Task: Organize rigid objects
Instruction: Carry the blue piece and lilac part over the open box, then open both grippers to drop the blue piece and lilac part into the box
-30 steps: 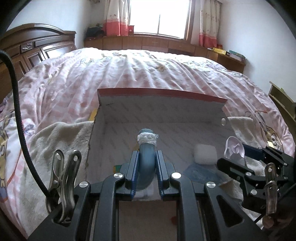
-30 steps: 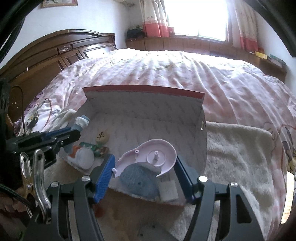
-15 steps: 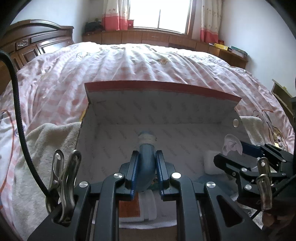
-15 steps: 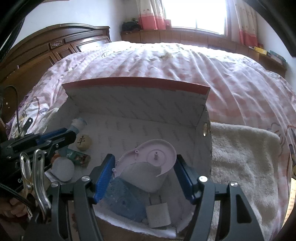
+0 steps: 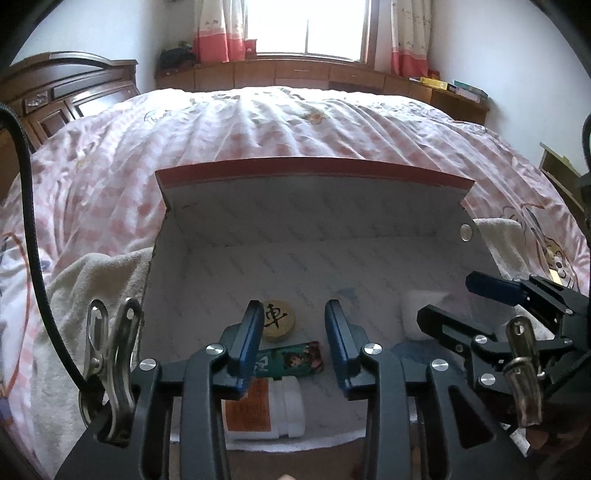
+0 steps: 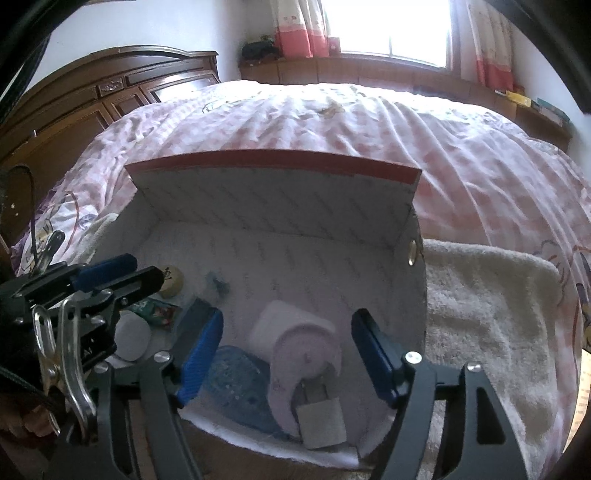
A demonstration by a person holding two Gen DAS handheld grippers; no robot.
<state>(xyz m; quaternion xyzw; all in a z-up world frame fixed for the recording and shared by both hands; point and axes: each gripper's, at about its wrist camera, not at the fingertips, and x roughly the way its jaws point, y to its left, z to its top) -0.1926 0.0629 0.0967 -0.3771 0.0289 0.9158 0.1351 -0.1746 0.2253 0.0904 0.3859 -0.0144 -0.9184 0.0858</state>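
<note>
A white open box with a red rim (image 5: pixel 314 170) (image 6: pixel 273 162) stands on the bed. My left gripper (image 5: pixel 295 343) is open and empty over its left part, above a round wooden chess piece (image 5: pixel 279 320), a green packet (image 5: pixel 295 360) and a white bottle with an orange label (image 5: pixel 266 410). My right gripper (image 6: pixel 288 354) is open and empty over the right part, above a pale pink plastic cover (image 6: pixel 299 354), a blue textured piece (image 6: pixel 236 384) and a small grey block (image 6: pixel 321 424). A blue tube (image 6: pixel 218 286) lies on the box floor.
A cream towel (image 6: pixel 487 302) lies under and beside the box on a pink checked bedspread (image 5: pixel 295 122). A dark wooden headboard (image 6: pixel 92 96) is at the left, a window (image 5: pixel 306 26) and low cabinets at the back.
Both grippers have opened. The left let go of the blue tube and the right let go of the pink cover; both things now lie in the box. Both grippers moved forward over the box.
</note>
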